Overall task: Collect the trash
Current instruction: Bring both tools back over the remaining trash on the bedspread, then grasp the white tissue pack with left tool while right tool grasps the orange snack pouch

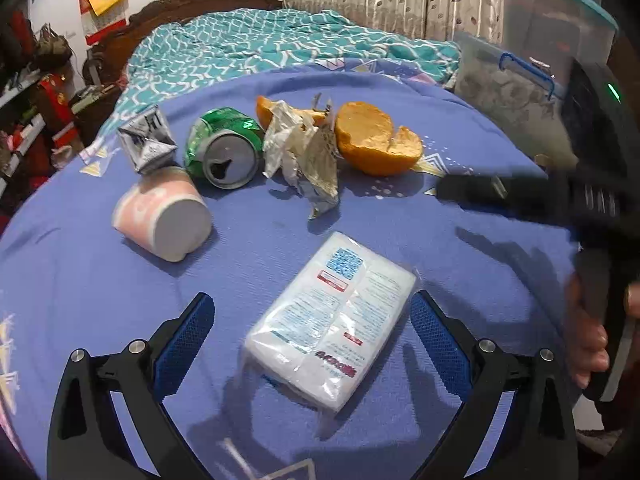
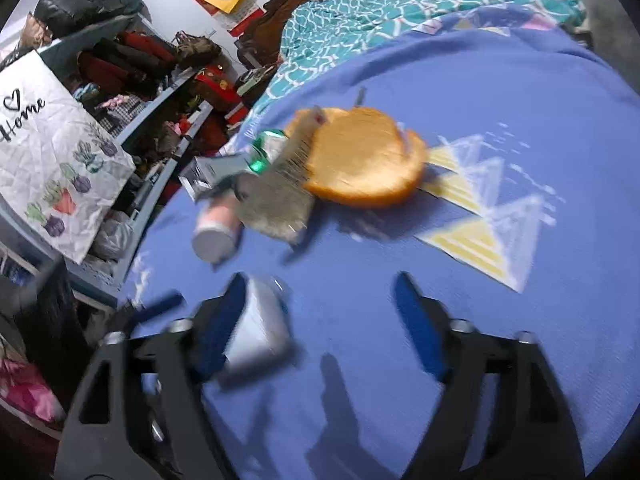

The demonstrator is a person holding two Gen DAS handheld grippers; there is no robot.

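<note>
Trash lies in a bunch on the blue bed cover [image 1: 100,280]. The green can [image 1: 222,148] is squashed and lies on its side, and the rest is told from it. Just left of the can sits a crumpled silver carton [image 1: 146,142], and below that carton a pink paper cup [image 1: 162,218] lies tipped over. Just right of the can is a crinkly wrapper [image 1: 304,156], and past the wrapper sits an orange peel [image 1: 376,144], with a second bit of peel [image 1: 266,110] behind the wrapper. Nearer the camera than the can, well apart from it, lies a white pack of tissues [image 1: 332,320].

The left tongs [image 1: 312,340] are spread wide, one blue pad on each side of the tissue pack, and the pads do not press it. The right tongs [image 2: 320,320] are spread too, with only bed cover between them, though a blurry white block [image 2: 260,332] sits right by the left pad. That view is smeary, with the orange peel [image 2: 364,156] up ahead. In the left view a hand [image 1: 592,336] holds the other tool at the right edge.
</note>
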